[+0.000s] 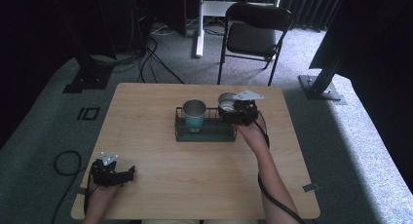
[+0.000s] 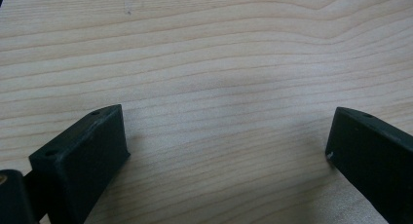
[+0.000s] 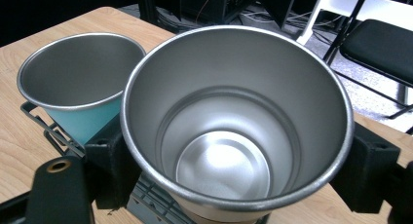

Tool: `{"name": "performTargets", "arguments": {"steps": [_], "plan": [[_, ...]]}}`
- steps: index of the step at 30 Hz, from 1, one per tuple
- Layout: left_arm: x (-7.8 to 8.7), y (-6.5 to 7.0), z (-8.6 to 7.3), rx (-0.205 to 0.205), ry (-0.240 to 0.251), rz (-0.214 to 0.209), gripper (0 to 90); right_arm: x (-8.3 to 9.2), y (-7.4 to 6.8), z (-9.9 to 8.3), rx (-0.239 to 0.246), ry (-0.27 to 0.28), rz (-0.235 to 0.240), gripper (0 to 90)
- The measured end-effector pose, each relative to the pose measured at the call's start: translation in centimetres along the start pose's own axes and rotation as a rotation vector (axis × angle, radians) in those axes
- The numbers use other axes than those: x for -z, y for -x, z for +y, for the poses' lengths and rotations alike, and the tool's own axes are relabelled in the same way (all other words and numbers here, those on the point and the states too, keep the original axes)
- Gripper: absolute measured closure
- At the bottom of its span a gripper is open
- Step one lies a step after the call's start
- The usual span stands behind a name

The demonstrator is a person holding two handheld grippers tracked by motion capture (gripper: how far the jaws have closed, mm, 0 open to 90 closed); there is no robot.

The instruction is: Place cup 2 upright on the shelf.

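Note:
A bare steel cup [image 1: 225, 101] sits upright at the right end of a black wire rack [image 1: 204, 133] in the middle of the table. My right gripper [image 1: 231, 112] is shut on it, one jaw on each side of its wall. In the right gripper view the steel cup [image 3: 234, 126] is empty and held between the jaws of that gripper [image 3: 238, 163]. A teal cup [image 3: 78, 87] with a steel inside stands just left of it in the rack [image 3: 48, 131]. The teal cup [image 1: 194, 114] stands upright. My left gripper [image 1: 117, 174] rests open near the table's front left corner.
The wooden table [image 1: 160, 160] is bare around the rack, and the left gripper [image 2: 224, 151] looks down on plain wood [image 2: 219, 63]. A black folding chair [image 1: 253, 36] stands beyond the far edge. Cables lie on the grey carpet [image 1: 44, 131] at the left.

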State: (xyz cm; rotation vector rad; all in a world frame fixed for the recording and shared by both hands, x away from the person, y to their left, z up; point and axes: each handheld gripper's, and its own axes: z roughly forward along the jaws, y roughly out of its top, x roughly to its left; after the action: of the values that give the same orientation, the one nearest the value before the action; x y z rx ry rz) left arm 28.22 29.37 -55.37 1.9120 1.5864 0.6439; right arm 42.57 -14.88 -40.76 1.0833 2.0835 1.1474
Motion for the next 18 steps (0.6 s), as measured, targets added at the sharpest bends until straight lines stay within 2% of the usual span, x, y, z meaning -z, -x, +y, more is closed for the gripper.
{"name": "performTargets", "arguments": {"steps": [4,8,10,14,18], "plan": [[0.0,0.0,0.0,0.0,0.0,0.0,2.0,-0.6,-0.2,-0.2,0.0,-0.003,0.012,18.1],[0.0,0.0,0.0,0.0,0.0,0.0,2.0,-1.3,-0.7,-0.4,0.022,-0.026,0.046,18.1],[0.0,0.0,0.0,0.0,0.0,0.0,2.0,-1.6,-1.0,-0.5,0.032,-0.032,0.047,18.1],[0.0,0.0,0.0,0.0,0.0,0.0,2.0,-2.2,-1.2,-0.7,0.028,-0.052,0.063,18.1],[0.0,0.0,0.0,0.0,0.0,0.0,2.0,-2.8,-1.5,-0.9,0.017,-0.061,0.055,18.1]]}}
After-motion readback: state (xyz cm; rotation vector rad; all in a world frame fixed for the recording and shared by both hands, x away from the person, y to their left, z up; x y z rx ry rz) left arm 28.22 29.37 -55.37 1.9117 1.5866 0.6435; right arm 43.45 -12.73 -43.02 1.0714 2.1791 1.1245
